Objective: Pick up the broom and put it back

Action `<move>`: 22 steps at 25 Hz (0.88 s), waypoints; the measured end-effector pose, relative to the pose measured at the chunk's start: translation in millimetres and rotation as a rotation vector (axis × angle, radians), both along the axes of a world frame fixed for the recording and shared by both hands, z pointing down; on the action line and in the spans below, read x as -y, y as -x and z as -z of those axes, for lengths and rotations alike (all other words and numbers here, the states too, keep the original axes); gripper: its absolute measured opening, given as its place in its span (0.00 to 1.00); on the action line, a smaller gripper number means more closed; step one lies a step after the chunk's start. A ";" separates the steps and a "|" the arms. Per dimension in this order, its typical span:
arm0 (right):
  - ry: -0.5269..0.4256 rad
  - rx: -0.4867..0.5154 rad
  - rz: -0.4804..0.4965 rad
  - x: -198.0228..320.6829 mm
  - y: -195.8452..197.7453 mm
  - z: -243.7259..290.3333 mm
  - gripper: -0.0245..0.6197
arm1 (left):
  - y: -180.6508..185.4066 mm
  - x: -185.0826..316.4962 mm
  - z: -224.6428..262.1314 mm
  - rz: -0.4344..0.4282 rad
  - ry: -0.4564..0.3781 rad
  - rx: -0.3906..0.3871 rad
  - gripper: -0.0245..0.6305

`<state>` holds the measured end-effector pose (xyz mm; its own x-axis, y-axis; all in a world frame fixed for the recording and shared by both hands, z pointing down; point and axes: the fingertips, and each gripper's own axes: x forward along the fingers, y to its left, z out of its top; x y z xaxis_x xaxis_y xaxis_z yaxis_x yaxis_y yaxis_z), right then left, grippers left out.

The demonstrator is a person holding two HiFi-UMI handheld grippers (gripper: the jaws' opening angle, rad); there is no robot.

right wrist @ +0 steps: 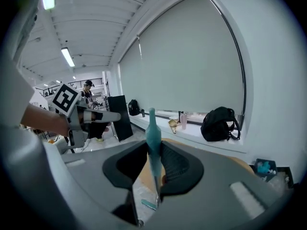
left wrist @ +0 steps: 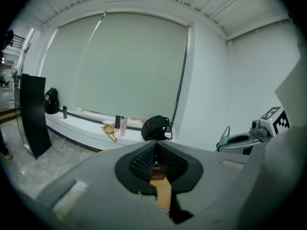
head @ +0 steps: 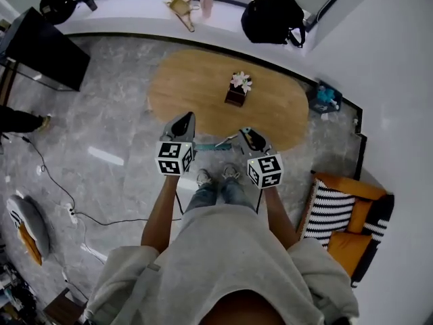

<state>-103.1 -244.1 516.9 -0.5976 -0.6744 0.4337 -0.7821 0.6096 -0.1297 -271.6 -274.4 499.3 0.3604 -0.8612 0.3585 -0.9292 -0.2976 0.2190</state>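
Observation:
The broom has a slim teal handle [right wrist: 153, 133] that stands upright between my right gripper's [right wrist: 154, 150] jaws, which are shut on it; its tip pokes up above the pads. Below the jaws the shaft runs down to a small teal piece [right wrist: 148, 204] near the floor. In the head view a short stretch of the teal handle [head: 220, 143] shows between the two grippers, in front of the person's shoes. My right gripper [head: 249, 135] holds it at the table's near edge. My left gripper [head: 184, 122] hangs beside it, its pads [left wrist: 144, 159] closed together with nothing between them.
An oval wooden table [head: 196, 80] with a small flower box [head: 238, 90] stands just ahead. Behind it a white window ledge carries a black backpack [head: 274, 19] and a tan dustpan [head: 181, 7]. A black panel [head: 44, 49] stands left, a striped chair [head: 338, 215] right, cables [head: 71, 212] cross the floor.

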 end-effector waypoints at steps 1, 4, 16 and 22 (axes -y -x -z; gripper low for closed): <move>-0.005 0.000 -0.011 -0.6 -1.2 2.9 0.18 | -2.1 2.1 2.8 -0.017 -0.007 -0.001 0.04; -0.019 -0.002 -0.051 -4.4 -6.1 9.5 0.18 | -10.3 7.3 8.7 -0.068 -0.025 -0.008 0.04; -0.030 -0.032 -0.203 -41.2 -55.4 15.1 0.18 | -72.5 1.6 7.1 -0.254 -0.033 -0.030 0.04; -0.028 -0.044 -0.280 -60.5 -104.7 15.5 0.17 | -123.0 -3.5 11.1 -0.330 -0.037 -0.031 0.04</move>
<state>1.6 -183.6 501.4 -0.3672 -0.8228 0.4338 -0.9250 0.3719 -0.0775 -148.6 -270.9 488.3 0.6322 -0.7083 0.3140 -0.7744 -0.5896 0.2293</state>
